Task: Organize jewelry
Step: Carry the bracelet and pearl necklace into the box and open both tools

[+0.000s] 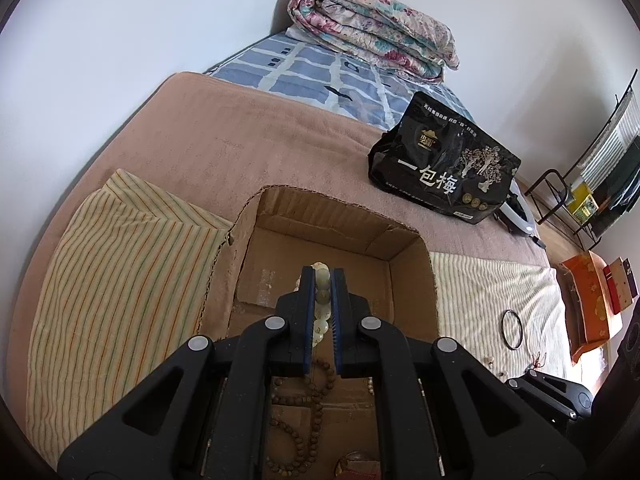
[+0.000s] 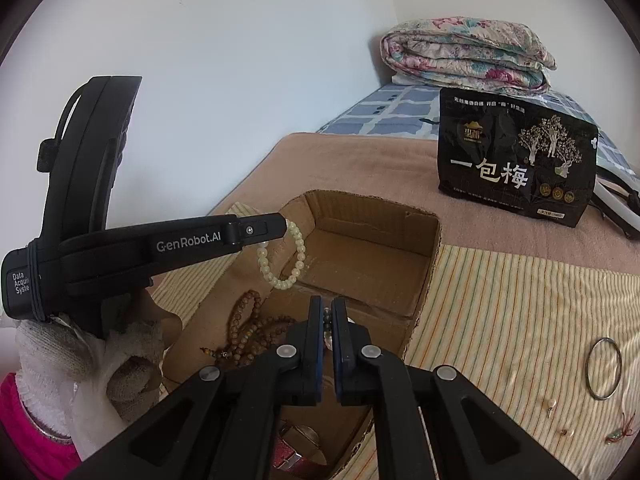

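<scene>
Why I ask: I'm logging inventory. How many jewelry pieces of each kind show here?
Beaded strands: 3 (pale bracelet in left gripper, dark-beaded strand in right gripper, brown strand in cardboard box)
Metal bangle: 1
Small loose pieces on striped cloth: 3
Red-strapped watch, apparently: 1
Total: 8

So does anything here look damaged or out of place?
The cardboard box has a ragged, torn left rim. A metal bangle and small trinkets lie loose on the striped cloth outside it, while the brown bead strand is already inside.
</scene>
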A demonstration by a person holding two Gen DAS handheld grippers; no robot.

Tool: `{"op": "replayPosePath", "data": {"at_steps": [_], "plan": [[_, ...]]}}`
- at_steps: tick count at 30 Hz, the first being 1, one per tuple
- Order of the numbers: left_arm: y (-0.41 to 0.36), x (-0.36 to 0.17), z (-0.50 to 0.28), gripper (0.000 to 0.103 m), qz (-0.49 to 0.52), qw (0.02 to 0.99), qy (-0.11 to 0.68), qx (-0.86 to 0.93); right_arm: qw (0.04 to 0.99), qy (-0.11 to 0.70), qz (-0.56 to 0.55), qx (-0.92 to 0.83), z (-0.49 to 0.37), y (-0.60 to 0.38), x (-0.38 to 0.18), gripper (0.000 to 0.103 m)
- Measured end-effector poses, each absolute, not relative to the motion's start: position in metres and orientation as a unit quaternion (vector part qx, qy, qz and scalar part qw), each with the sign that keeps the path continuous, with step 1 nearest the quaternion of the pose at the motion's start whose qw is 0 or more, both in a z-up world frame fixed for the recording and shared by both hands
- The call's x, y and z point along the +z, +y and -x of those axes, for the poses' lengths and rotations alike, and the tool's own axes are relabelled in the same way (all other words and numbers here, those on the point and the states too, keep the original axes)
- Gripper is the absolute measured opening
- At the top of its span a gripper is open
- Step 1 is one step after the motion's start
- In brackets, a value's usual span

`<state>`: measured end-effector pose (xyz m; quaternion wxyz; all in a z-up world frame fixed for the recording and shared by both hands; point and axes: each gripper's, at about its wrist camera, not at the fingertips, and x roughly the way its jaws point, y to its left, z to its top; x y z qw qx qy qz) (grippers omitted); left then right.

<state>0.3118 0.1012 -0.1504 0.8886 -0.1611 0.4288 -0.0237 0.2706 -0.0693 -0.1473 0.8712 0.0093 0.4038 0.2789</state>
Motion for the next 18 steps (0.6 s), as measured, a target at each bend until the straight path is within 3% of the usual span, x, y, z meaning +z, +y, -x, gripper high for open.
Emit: {"op": "replayPosePath", "data": {"at_steps": [9,11,12,13,18], "plan": [[0.104,-0.157,-0.319,0.005,0.165,0.883,0.44,-0.015,0.868,0.415,-0.007,0.272,-0.276,-0.07,-0.153,0.003],[0.101,-0.156,-0.32,0.007,0.157,0.882,0.443,-0.015,0.871,0.416,-0.001,0.262,-0.277,-0.07,-0.153,0.021],[0.099,-0.155,-0.319,0.011,0.153,0.883,0.444,-0.014,0.873,0.414,0.001,0.257,-0.277,-0.07,-0.152,0.041],[0.098,-0.153,-0.318,0.016,0.15,0.885,0.441,-0.013,0.876,0.412,0.002,0.252,-0.276,-0.071,-0.151,0.047],[0.095,-0.144,-0.313,0.017,0.147,0.89,0.431,-0.013,0.88,0.405,-0.002,0.248,-0.273,-0.074,-0.145,0.047]]}}
